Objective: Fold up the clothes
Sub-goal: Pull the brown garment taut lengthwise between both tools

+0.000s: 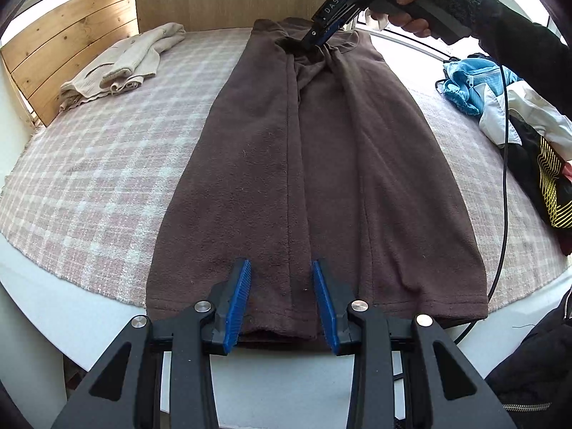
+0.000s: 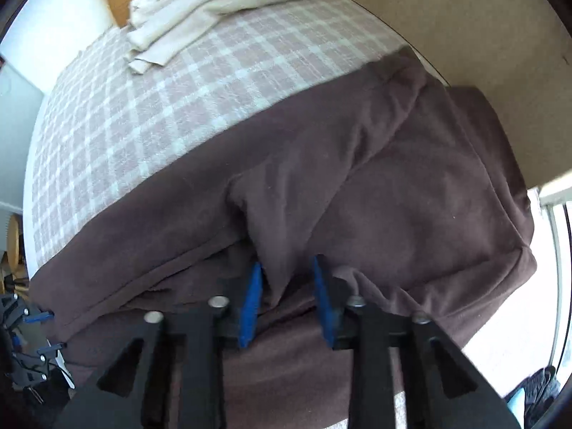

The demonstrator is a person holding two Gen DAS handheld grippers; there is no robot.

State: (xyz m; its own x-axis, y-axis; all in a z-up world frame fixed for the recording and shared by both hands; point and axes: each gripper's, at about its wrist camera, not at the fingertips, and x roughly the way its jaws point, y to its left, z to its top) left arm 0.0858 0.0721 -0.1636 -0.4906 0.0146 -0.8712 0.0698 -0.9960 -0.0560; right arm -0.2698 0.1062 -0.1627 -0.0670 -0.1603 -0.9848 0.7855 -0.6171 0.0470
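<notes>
The brown garment point(image 1: 321, 164) lies flat on the checked cloth point(image 1: 107, 164) as 1 long strip, its sides already folded in toward the middle. Its long axis runs straight away from my left gripper point(image 1: 282, 300) to my right gripper point(image 1: 314, 41) — near hem under the left, far end under the right.

My left gripper sits over the near hem with its jaws partly apart, straddling the centre seam. I cannot tell whether the pads press on the fabric or only frame it.

My right gripper points almost straight down at the far end. In its own view a ridge of brown fabric stands up between the 2 blue pads point(image 2: 252, 304), and I judge it pinched — the jaws are drawn close on that fold.

So I have 1 gripper at each end of the strip. The next fold looks like a lengthwise one: far end brought over toward the near hem, along that same axis. The right gripper is the one placed for it; the left can hold the hem.

A folded cream garment point(image 1: 121, 68) lies well apart at the far left.
</notes>
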